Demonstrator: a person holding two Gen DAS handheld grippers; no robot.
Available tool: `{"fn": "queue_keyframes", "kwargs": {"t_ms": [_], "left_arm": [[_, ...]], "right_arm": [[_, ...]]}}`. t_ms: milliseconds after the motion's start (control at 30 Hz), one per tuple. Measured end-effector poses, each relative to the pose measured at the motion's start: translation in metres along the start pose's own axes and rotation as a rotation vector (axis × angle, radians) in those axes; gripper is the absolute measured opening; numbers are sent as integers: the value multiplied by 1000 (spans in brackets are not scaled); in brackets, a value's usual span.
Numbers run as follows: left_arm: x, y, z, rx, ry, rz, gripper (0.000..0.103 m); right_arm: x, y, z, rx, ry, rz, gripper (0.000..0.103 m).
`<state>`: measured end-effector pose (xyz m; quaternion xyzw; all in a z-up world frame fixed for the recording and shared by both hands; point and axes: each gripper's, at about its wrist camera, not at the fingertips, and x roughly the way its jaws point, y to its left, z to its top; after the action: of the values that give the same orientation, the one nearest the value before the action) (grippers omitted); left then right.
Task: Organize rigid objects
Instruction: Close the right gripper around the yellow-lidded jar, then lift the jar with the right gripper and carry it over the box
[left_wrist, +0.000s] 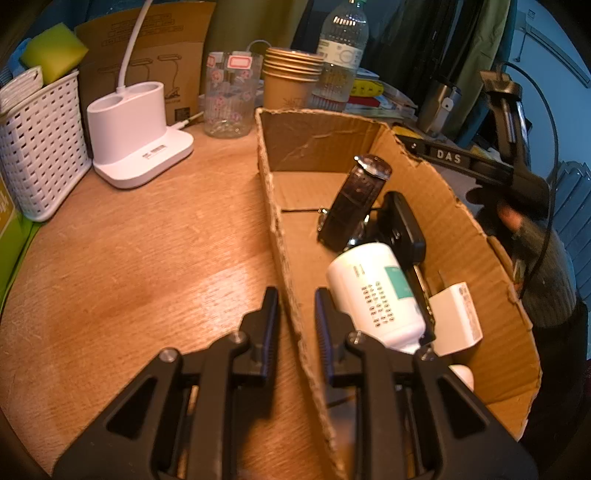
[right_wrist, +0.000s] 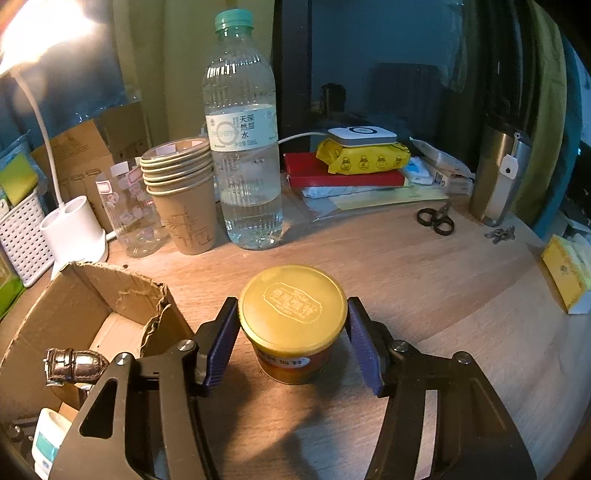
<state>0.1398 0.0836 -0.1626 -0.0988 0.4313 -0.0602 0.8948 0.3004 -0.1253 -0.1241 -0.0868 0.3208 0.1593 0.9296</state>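
A cardboard box (left_wrist: 461, 236) stands on the wooden table. In it lie a dark leather watch (left_wrist: 354, 199), a black device (left_wrist: 404, 225), a white bottle (left_wrist: 380, 295) and a white charger (left_wrist: 458, 317). My left gripper (left_wrist: 295, 325) straddles the box's near wall, its jaws a little apart around the cardboard edge. My right gripper (right_wrist: 291, 332) is open around a small tin with a gold lid (right_wrist: 293, 317); its pads (right_wrist: 221, 339) stand at the tin's sides, with a slight gap. The box (right_wrist: 74, 314) and watch strap (right_wrist: 74, 363) show at the left of the right wrist view.
At the back stand a water bottle (right_wrist: 245, 147), stacked paper cups (right_wrist: 183, 192), a clear jar (right_wrist: 127, 210), a white lamp base (left_wrist: 136, 133) and a white basket (left_wrist: 33, 147). Black scissors (right_wrist: 436, 219), a steel flask (right_wrist: 498, 173), keys (right_wrist: 500, 233) and stacked books (right_wrist: 343, 173) lie to the right.
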Motion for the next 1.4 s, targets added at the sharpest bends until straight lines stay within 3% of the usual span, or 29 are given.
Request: {"fn": "queue_keyframes", "kwargs": {"t_ms": [1033,1400], "left_arm": [[0,0,0,0,0,0,21],[0,0,0,-1,0,0,21]], "right_arm": [[-93,27,3,-15,-151,90,61],[-123,59,7,-88,-207,161,61]]}}
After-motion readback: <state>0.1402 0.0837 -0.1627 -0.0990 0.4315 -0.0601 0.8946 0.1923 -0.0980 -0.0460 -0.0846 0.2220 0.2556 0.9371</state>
